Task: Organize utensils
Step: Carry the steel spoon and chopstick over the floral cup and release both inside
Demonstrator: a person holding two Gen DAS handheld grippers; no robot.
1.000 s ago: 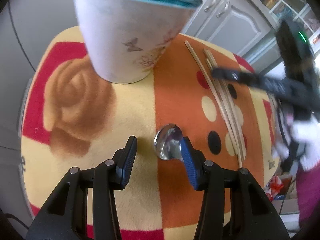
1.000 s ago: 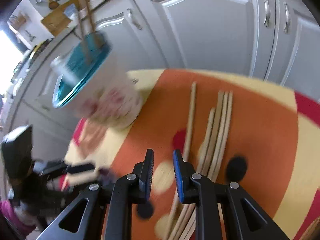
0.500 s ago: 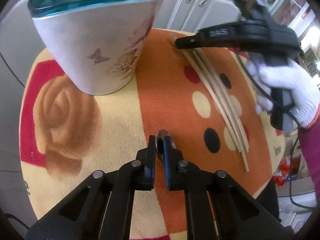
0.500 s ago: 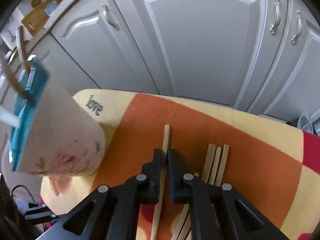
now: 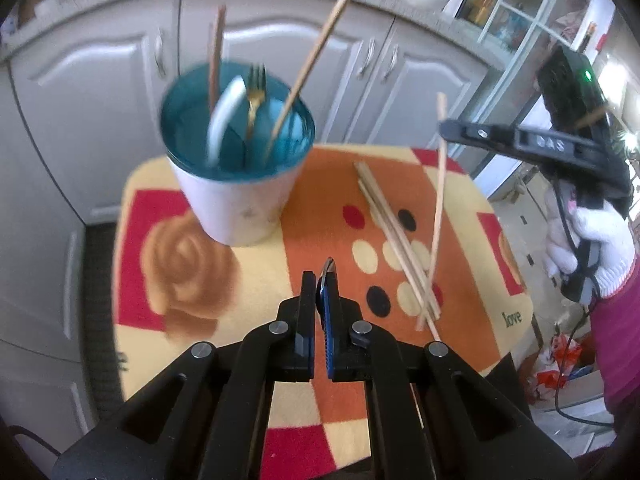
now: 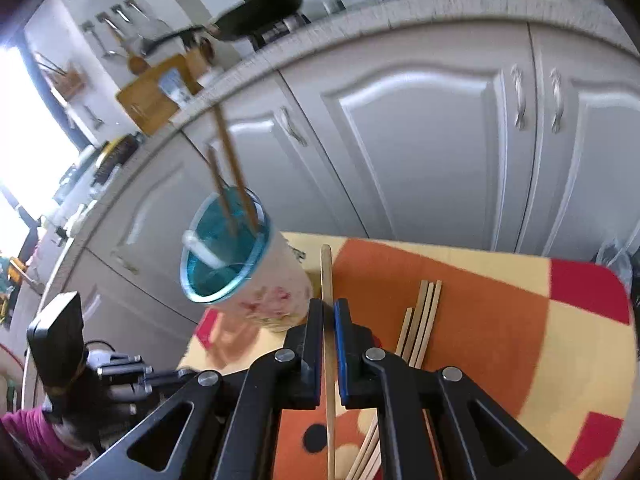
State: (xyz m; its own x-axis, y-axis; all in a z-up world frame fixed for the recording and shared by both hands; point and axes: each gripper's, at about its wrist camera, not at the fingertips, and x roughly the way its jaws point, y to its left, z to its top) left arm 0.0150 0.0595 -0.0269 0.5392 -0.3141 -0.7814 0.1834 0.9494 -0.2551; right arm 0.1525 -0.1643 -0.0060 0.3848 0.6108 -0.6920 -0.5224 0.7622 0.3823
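While the teal-lined cup stands at the far left of the patterned cloth holding utensils, loose chopsticks lie to its right. The right gripper is clenched on one chopstick lifted clear; the left gripper is clamped on a spoon.

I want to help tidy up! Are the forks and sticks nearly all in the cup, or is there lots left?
Partly done. The cup already holds a gold fork, a white utensil and two chopsticks. In hand: the left gripper pinches a metal spoon, and the right gripper grips one chopstick, lifted off the cloth. Left: a bundle of chopsticks lying on the cloth.
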